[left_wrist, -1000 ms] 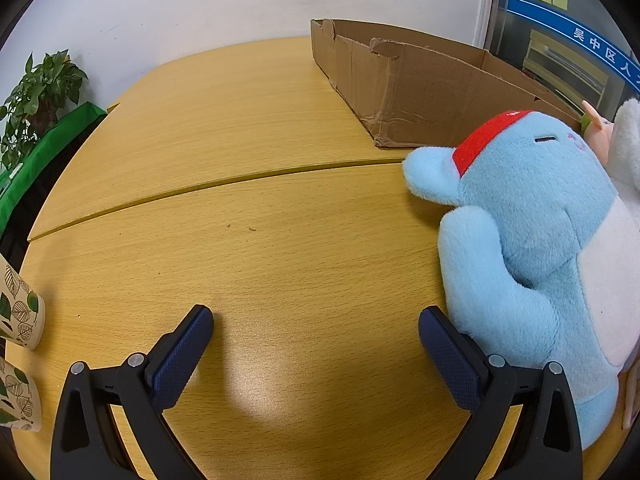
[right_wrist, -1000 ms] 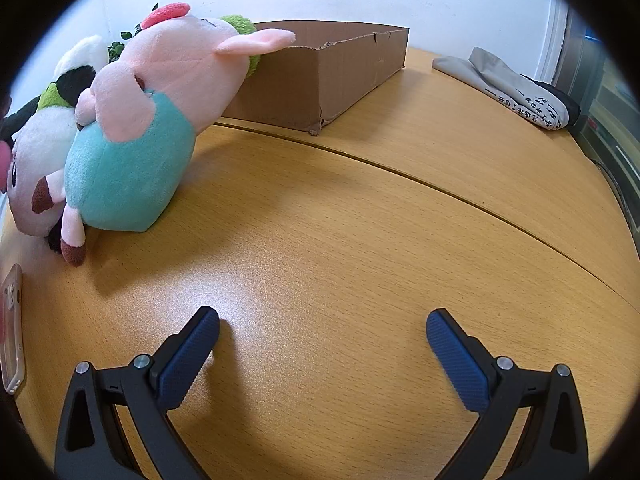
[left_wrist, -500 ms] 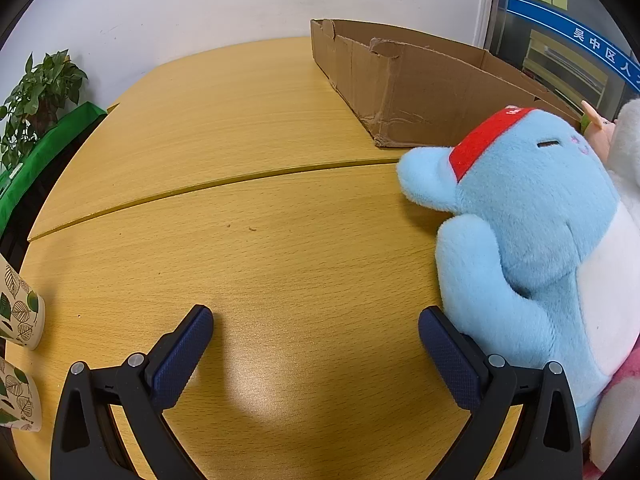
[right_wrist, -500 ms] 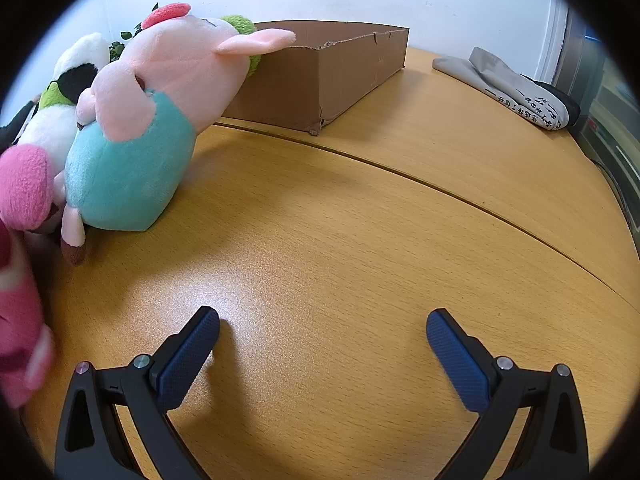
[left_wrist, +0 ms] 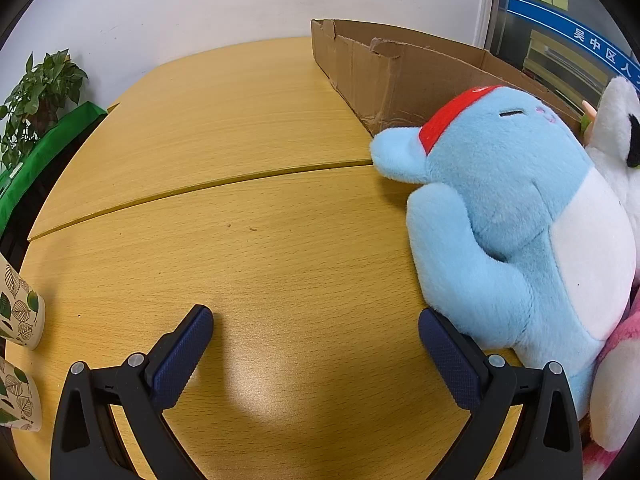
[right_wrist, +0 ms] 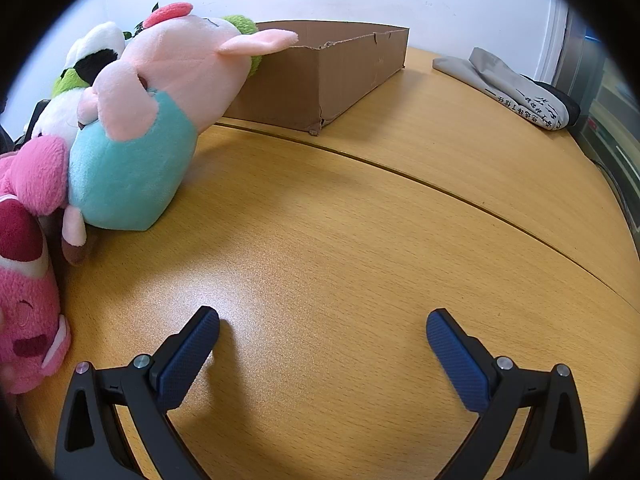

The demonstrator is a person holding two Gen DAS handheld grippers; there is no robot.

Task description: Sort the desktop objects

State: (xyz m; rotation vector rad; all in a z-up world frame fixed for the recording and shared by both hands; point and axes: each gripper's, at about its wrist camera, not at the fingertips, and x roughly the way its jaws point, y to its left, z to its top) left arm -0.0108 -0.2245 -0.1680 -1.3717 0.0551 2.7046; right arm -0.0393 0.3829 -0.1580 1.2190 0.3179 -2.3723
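A wooden table (left_wrist: 248, 264) meets a white wall (left_wrist: 200, 4), a box (right_wrist: 320, 68) at its back. Plush toys (right_wrist: 136, 128) lean against the box. Both grippers, left (left_wrist: 316, 334) and right (right_wrist: 322, 338), hover empty, jaws spread.

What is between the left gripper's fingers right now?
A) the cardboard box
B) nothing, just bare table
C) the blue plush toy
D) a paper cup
B: the left gripper is open over bare table; the blue plush toy sits just outside its right finger, the paper cup is off to the left, and the cardboard box is farther back.
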